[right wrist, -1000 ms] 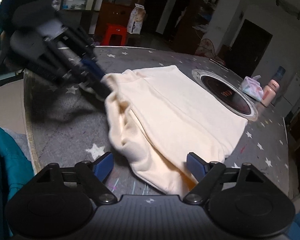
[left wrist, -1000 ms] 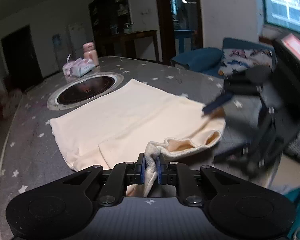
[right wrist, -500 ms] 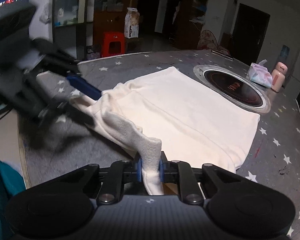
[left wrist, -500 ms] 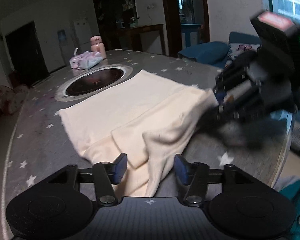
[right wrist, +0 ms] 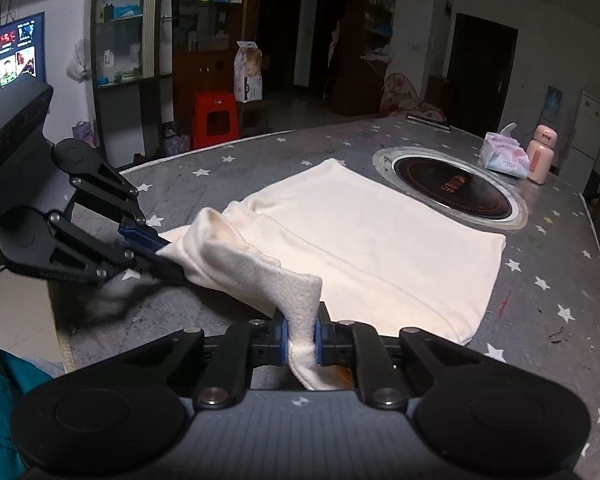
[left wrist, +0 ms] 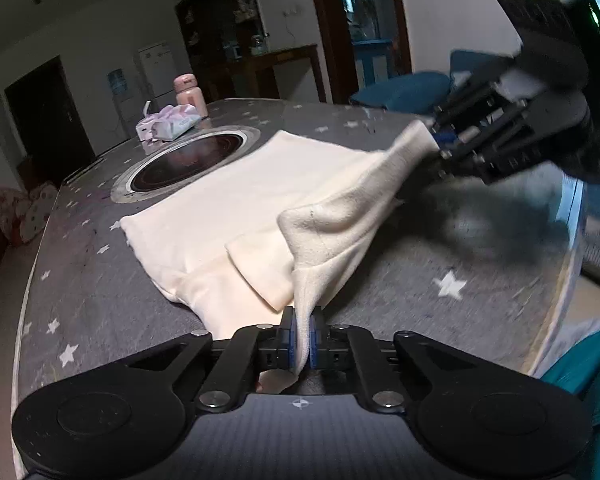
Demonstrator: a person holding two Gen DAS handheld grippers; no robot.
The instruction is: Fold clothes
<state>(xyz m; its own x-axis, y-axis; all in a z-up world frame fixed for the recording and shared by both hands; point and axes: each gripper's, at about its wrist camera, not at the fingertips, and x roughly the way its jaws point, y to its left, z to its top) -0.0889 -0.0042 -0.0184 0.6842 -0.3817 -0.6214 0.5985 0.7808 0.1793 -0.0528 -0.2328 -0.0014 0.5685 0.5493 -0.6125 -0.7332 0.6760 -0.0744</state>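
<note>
Closest in, at the left gripper [left wrist: 303, 320]: clamps tight on a thin ridge of the cream garment [left wrist: 228, 208], blue pads pressed flat against the cloth from both sides, no gap showing. Lifts that pinched edge off the grey star-printed table [left wrist: 100, 288] into a raised peak, with a short folded flap lying just beside it on the left.

Likewise at the right gripper [right wrist: 300, 320]: closes on a thicker, fleecy bunch of the same garment, cloth squeezed between its pads and hanging in a small tail below them. Holds this corner up too, so that a slack band of fabric stretches between the two grippers above the table's near edge.

Further out: lies flat across the middle of the table, the rest of the garment, smooth and roughly rectangular, its far corner just beside the steel rim of the round dark hob [left wrist: 188, 156] set into the tabletop, perhaps touching it.

Beyond the hob: sits near the far table edge, a soft tissue pack [left wrist: 168, 126], touching or nearly touching a pink bottle [left wrist: 188, 92] standing upright behind it.

Farthest back, off the table, in the right wrist view: stands on the floor before dark shelving, a red stool [right wrist: 216, 120]; glows at the upper left, a lit screen [right wrist: 12, 56].
</note>
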